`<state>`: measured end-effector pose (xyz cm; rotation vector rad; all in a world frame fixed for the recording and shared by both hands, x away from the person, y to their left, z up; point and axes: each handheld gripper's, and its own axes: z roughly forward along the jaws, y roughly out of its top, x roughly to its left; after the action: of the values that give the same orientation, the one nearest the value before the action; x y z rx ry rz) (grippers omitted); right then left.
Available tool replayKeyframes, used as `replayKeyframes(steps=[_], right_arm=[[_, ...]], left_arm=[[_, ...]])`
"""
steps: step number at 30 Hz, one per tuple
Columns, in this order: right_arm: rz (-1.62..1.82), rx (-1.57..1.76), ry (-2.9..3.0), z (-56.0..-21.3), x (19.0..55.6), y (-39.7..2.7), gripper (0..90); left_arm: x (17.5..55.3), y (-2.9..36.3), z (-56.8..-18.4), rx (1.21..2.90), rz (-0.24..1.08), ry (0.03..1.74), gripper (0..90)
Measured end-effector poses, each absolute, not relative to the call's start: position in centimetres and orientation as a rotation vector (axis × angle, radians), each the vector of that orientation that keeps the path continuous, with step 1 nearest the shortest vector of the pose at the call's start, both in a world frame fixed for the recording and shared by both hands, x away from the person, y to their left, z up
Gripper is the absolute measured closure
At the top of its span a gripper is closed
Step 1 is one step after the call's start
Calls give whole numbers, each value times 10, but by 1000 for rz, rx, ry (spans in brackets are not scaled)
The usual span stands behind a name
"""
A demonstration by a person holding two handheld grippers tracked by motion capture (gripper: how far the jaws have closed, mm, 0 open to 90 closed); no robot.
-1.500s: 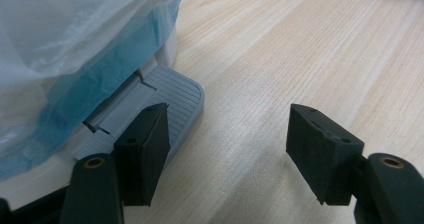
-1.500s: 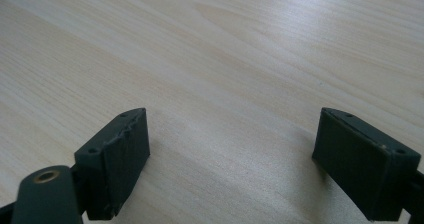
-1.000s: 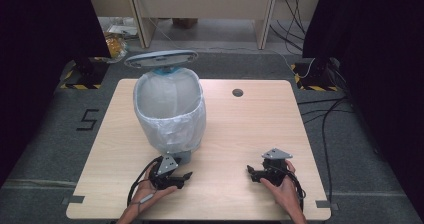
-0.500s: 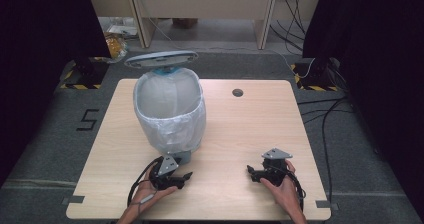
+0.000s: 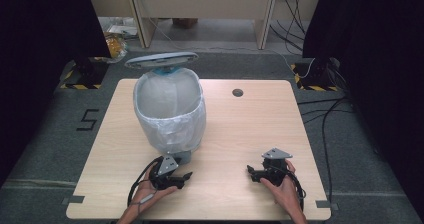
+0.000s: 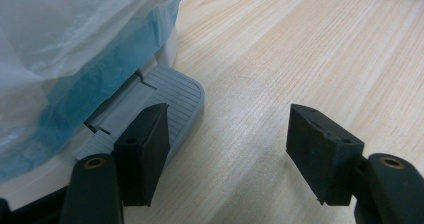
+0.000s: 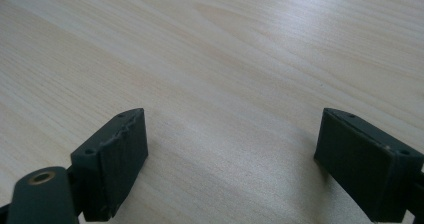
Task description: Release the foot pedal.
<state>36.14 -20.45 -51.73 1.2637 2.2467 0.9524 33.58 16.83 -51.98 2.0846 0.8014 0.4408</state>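
Notably, the pedal bin (image 5: 169, 115), lined with a white bag and with its lid (image 5: 161, 60) raised, stood at the table's (image 5: 240, 134) left-centre, exactly as half a second and one second earlier. The left gripper (image 5: 181, 176) rested before the grey pedal (image 6: 165, 96), jaws spread and empty; the right gripper (image 5: 251, 172) likewise lay spread over bare wood. No movement meant no manipulation had begun; the only legible marking was a "5" on the floor (image 5: 88, 120).
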Motion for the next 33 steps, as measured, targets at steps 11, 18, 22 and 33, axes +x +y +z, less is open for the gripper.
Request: replayKeyframes(steps=[11,18,22,33], right_arm=[[953,1261,2248,-517,362,-205,134],[955,1260,2250,-517,362,-205,134],[954,1259,2250,-517,362,-205,134],[955,1259,2250,-517,362,-205,134]], left_arm=[[335,168,-518,2087,455,799,330],[335,167,-517,2087,455,802,330],[335,167,-517,2089,455,800,330],[335,170,-514,2079,442,805,333]])
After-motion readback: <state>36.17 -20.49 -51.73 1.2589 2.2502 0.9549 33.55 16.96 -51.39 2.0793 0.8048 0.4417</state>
